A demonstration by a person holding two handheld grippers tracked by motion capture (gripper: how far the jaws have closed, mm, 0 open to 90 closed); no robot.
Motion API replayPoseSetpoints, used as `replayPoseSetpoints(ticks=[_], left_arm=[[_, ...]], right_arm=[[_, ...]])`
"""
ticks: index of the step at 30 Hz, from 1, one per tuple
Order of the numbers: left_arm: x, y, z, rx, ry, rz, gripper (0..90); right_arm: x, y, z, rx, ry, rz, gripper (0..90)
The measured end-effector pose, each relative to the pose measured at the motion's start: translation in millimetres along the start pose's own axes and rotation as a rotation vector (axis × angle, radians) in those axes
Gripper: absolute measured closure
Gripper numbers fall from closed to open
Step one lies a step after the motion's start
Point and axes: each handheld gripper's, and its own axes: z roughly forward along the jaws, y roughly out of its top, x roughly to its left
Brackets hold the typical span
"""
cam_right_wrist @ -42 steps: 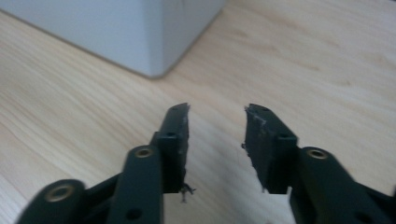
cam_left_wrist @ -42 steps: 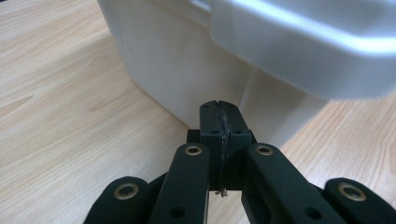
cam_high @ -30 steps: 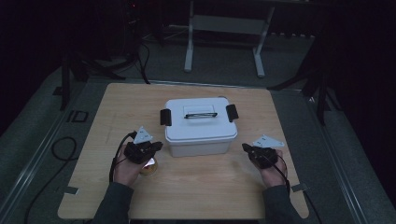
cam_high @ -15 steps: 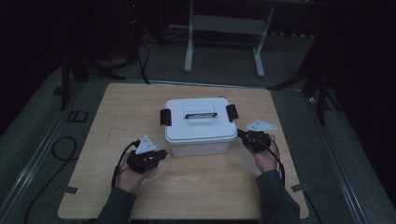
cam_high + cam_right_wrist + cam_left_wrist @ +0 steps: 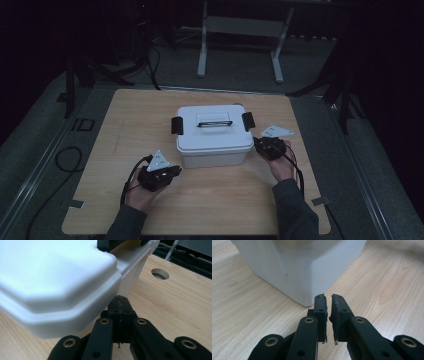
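White plastic box [image 5: 214,134], lid on with black latches at both ends, sits mid-way across the wooden surface [image 5: 115,125]. My left hand-held gripper [image 5: 328,305] points at the box's near left corner, low over the wood and just short of it; its jaws stand a narrow slit apart, with nothing between them. My right hand-held gripper [image 5: 120,305] is pressed fully closed and empty, its tips tucked just under the lid's rim at the box's right end.
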Motion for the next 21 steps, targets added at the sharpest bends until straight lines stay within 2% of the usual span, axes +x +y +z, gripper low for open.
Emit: replayPoseSetpoints(ticks=[9,14,17,21], left_arm=[[-0.6,-0.2,1.1,0.005,0.004,0.004,82.8],[-0.8,0.1,0.8,0.008,0.002,0.008,82.8],[-2.3,0.2,1.3,0.011,0.0,0.011,82.8],[-6.2,-0.2,2.5,0.015,-0.008,0.018,82.4]], right_arm=[[6.8,-3.0,-5.7,-0.011,0.028,-0.027,90.0],[13.0,-8.8,-10.2,-0.034,0.052,-0.021,90.0],[16.2,-11.2,-12.4,-0.033,0.066,-0.032,90.0],[18.9,-13.8,-14.1,-0.004,0.056,-0.057,88.1]])
